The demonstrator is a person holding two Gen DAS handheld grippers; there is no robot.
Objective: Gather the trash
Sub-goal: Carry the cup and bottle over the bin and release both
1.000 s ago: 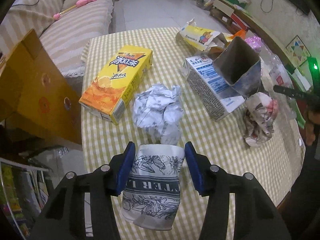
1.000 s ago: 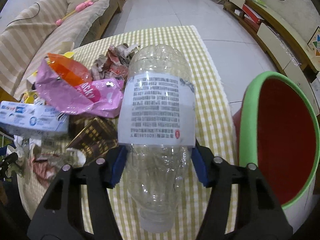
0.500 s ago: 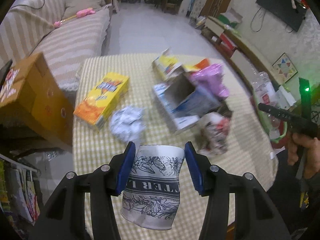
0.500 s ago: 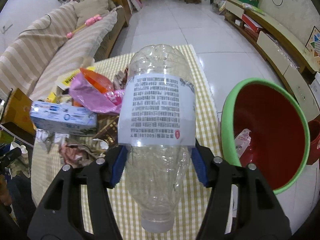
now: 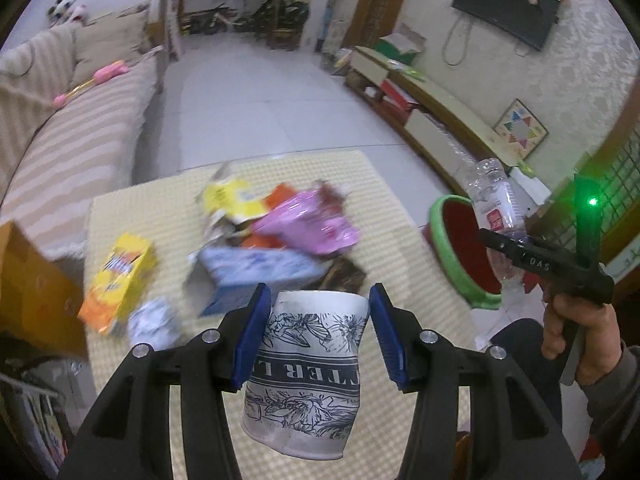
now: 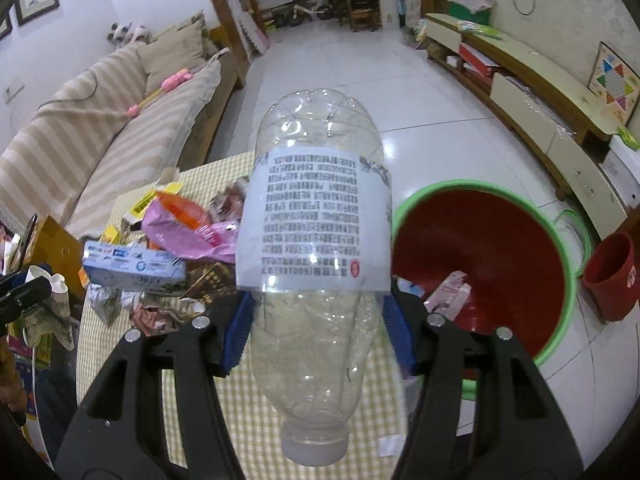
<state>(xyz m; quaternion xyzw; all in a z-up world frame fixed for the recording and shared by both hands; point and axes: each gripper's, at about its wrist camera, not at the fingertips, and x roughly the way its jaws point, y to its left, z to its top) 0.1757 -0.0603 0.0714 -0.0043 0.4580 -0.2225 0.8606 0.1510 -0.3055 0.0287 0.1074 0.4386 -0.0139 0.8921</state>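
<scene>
Your left hand-held gripper (image 5: 318, 330) points steeply down, and its blue pads (image 5: 251, 338) press on both sides of a paper cup (image 5: 308, 372). Your right hand-held gripper (image 6: 316, 332) also points down and clamps a clear plastic bottle (image 6: 316, 264). Your right hand (image 5: 576, 332), in a grey sleeve, is wrapped around its handle.

The bin (image 6: 560, 344) stands on the floor, right of the littered table (image 6: 304, 424).

Even indoor light — glare on floor tiles, table blurred, fisheye edges bent.
</scene>
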